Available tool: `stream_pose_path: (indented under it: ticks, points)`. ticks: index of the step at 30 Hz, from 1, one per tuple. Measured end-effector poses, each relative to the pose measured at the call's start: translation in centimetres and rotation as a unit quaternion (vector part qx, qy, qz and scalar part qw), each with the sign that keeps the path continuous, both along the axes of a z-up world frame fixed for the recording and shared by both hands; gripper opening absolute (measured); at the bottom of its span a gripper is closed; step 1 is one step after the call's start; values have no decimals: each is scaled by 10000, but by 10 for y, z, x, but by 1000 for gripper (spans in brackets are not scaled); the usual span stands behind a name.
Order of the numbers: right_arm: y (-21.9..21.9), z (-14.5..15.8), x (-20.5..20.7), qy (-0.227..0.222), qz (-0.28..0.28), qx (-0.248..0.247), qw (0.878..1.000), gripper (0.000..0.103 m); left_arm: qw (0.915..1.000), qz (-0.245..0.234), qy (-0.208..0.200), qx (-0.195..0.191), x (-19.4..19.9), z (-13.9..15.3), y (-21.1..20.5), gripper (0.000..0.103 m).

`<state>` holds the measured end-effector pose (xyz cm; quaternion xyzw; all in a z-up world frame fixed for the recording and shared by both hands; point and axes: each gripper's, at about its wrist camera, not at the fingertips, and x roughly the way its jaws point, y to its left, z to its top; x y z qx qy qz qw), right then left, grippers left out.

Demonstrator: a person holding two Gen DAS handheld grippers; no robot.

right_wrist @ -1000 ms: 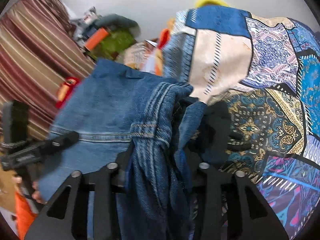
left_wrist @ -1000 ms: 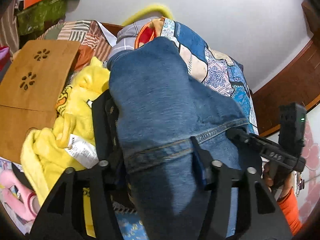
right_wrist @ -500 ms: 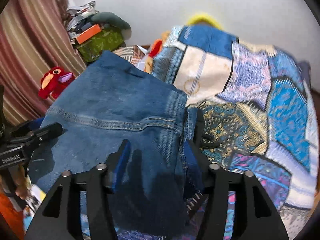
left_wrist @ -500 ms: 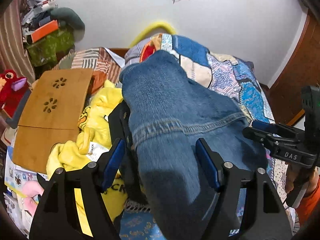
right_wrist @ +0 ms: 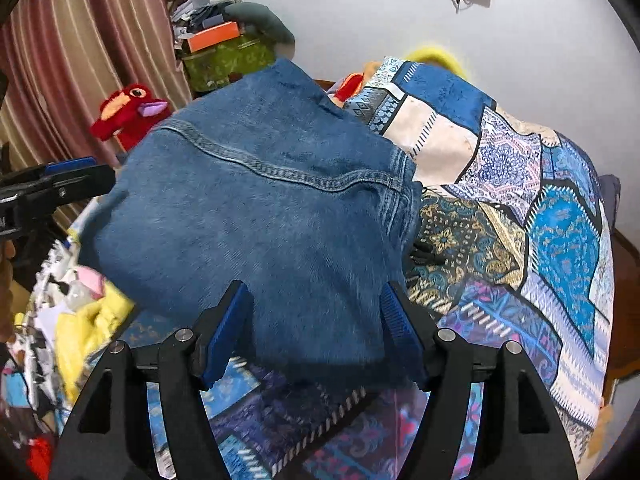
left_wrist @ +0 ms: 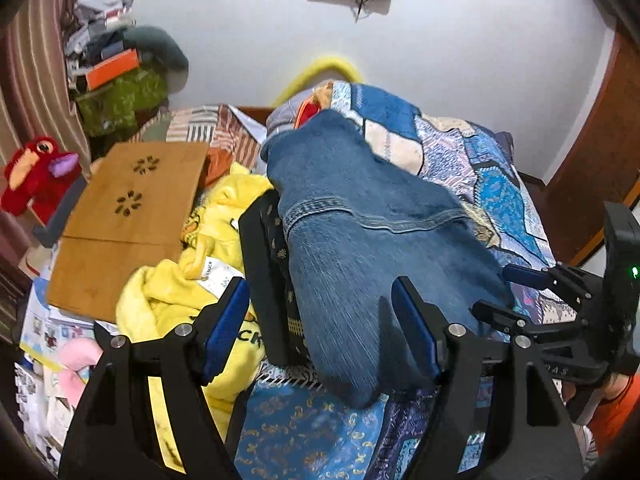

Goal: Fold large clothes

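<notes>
Bed under a blue patchwork quilt, taken as landmark: its bare stretch runs from the middle toward the far white wall and to the side where a wooden door frame stands; the near foot of the quilt is also uncovered in both views. Opposite side of the bed crowded: yellow fleece garment, black patterned cloth, flat wooden board with flower cut-outs, red plush toy beside a striped curtain, and a heap of boxes and bags in the far corner. Denim garment, folded, lies on the bed across its middle, one long edge overlapping the black cloth, a stitched seam crossing its upper face; its near end hangs toward the foot. Left gripper: jaws apart, blue pads either side of the denim's near end without pressing it, fabric visible between them. Right gripper: jaws opening, pads clear of the cloth, the denim's near edge lying between them; the same gripper shows at the door-frame side of the left view, above the quilt. Part of a hand and an orange sleeve appear behind it.
</notes>
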<state>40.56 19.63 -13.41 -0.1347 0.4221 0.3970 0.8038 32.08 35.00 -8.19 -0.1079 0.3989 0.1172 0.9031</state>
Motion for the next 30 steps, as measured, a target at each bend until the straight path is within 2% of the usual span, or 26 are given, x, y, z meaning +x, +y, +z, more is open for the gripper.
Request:
stream_pose_path:
  ticks: [3,8,14,19,22,26,30]
  points:
    - [-14,19,-10,-50,-98,241,9996,65,9998,3,-201,84,-18,18,-12,73]
    - [-47,70,-38,-348,-229,803,9959,65,9973,-34,-668,306,-56,57,-41,73]
    - [-96,133,-89,-1006,-311,1562,9821,65,9868,-142,-1499,593,-115,111,-92,73]
    - [-137,172,-147,-1607,-291,2166,9625,65,9699,-172,-2278,842,-174,146,-139,73]
    - [-158,187,-182,-1938,-276,2492,9485,65,9568,-131,-2725,1006,-211,160,-168,73]
    - [-179,196,-220,-2412,-334,2715,9311,65,9414,6,-3134,1245,-248,166,-198,73]
    - [-188,192,-245,-2714,-435,2795,9200,65,9283,153,-3401,1493,-276,164,-222,73]
